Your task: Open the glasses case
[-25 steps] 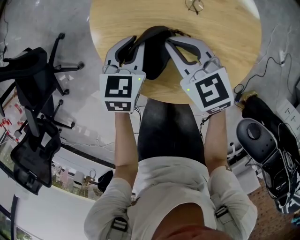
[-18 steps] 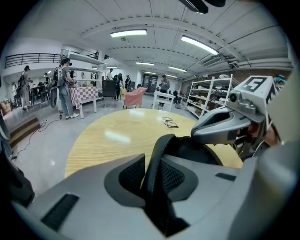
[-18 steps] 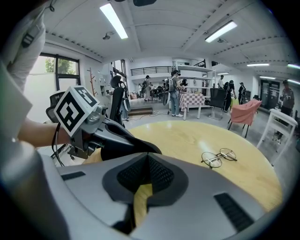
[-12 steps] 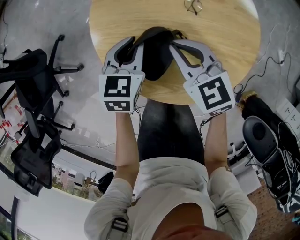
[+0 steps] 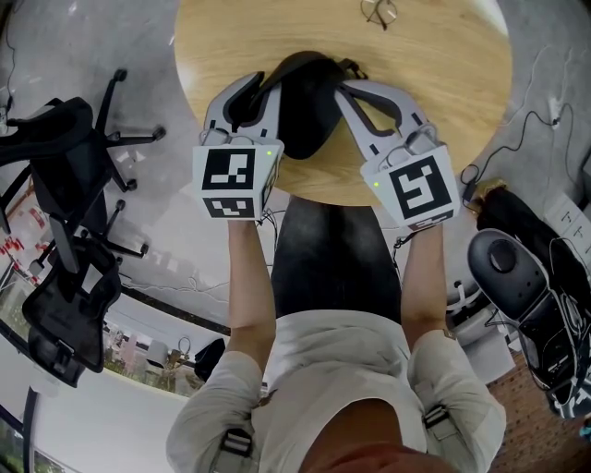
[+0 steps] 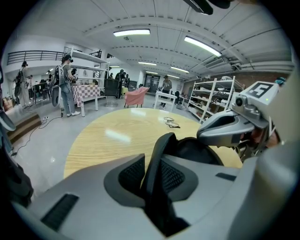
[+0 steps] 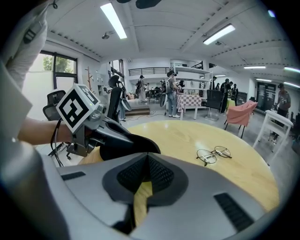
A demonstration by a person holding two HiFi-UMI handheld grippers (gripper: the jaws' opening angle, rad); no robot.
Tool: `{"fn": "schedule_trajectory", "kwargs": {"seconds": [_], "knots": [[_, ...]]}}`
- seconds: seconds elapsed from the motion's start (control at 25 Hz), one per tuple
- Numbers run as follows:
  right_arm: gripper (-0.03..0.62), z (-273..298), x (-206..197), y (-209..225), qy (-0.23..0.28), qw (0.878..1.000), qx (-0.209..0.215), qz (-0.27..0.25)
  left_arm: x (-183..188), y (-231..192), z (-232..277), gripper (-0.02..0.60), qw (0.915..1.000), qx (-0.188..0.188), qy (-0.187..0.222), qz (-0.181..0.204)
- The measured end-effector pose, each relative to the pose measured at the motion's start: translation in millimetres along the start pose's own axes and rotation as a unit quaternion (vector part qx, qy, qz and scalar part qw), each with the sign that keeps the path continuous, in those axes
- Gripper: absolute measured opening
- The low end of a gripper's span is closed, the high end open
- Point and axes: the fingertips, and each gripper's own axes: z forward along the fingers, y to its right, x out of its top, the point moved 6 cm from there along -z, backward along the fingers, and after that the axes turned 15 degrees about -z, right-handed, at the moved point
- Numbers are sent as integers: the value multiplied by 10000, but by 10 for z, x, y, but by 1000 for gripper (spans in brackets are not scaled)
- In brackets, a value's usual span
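The black glasses case (image 5: 305, 102) lies on the round wooden table (image 5: 443, 83), close to the near edge & right in front of the person, between the two grippers.

Left gripper (image 5: 272, 78) is clamped on the case's left side. In the left gripper view a thin black rim of the case (image 6: 159, 159) stands upright between the jaws w/ both ribbed pads pressed on it, and behind it the dark rounded body of the case curves off toward the right gripper.

Right gripper (image 5: 340, 83) sits at the case's far right rim. Its jaws are together – in the right gripper view (image 7: 147, 161) the pads meet at the tips and nothing shows between them, only a slit of yellow table wood lower down. Whether the tips touch the case can't be told from the head view. That same view puts the case to the left of the jaws, under the left gripper w/ its marker cube (image 7: 77, 108).

Further out – a pair of round wire glasses (image 5: 380, 11) lies open on the far side of the table, well apart from the case. A black office chair (image 5: 65, 166) stands on the floor to the left.
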Motion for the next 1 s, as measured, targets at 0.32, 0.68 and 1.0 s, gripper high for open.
{"fn": "schedule_trajectory", "kwargs": {"seconds": [0.32, 0.68, 1.0], "knots": [[18, -5, -11, 1, 10, 10000, -8, -12, -10, 1, -1, 75, 10000, 10, -7, 29], [18, 16, -47, 10, 12, 10000, -31, 69, -16, -18, 26, 75, 10000, 25, -4, -3], [18, 4, -59, 15, -4, 10000, -38, 80, -28, -2, 29, 75, 10000, 40, -19, -18]]}}
